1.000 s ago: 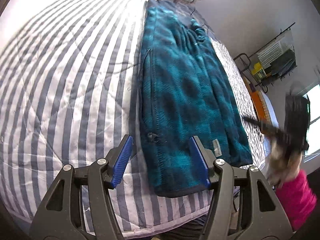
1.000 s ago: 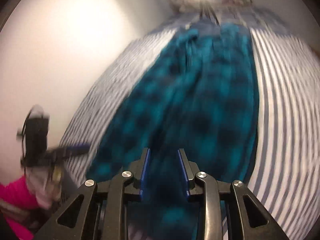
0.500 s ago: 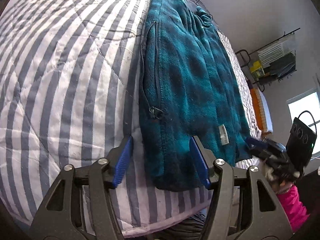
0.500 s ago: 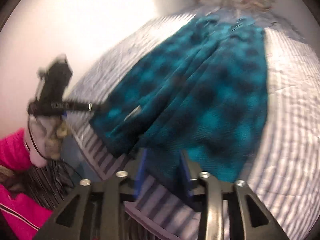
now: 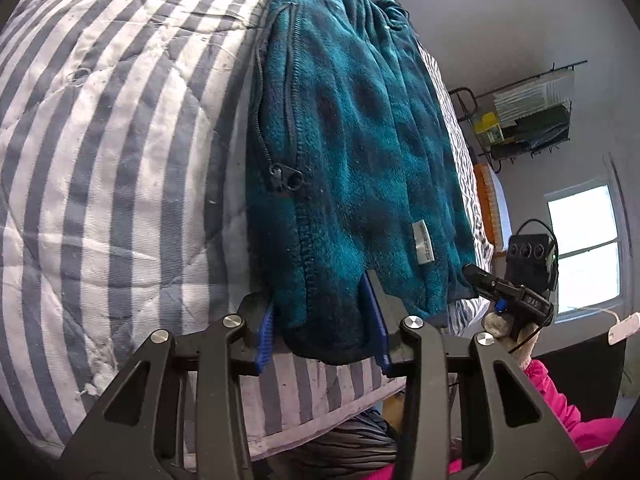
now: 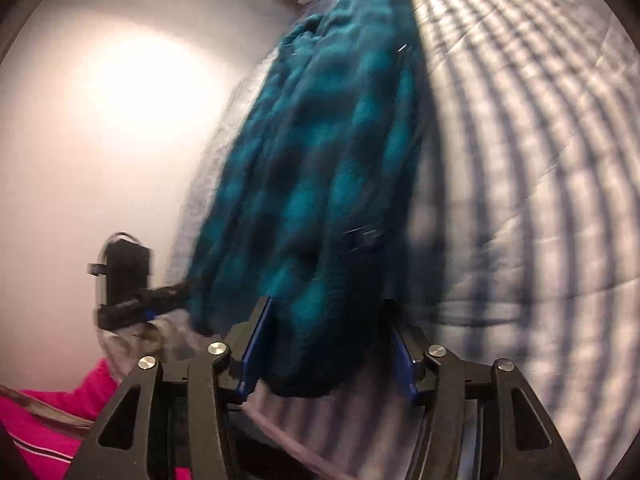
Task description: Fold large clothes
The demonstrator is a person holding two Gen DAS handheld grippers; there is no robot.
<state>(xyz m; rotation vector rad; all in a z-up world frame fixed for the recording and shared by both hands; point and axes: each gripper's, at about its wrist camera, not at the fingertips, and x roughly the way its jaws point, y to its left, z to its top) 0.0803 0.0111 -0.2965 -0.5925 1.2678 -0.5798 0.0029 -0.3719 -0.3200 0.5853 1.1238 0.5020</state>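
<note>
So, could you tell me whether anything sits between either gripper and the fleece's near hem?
Nothing visible does: the left gripper and right gripper each already straddle the hem of the teal fleece, jaws open around it.

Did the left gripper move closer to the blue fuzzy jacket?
Yes. The left gripper has moved forward over the striped quilt; its open fingers now straddle the teal fleece jacket hem.

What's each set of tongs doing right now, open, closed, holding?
Left tongs: open, straddling the near hem of the teal fleece jacket, not clamped.
Right tongs: open around the hem's other corner; image blurred.
</note>
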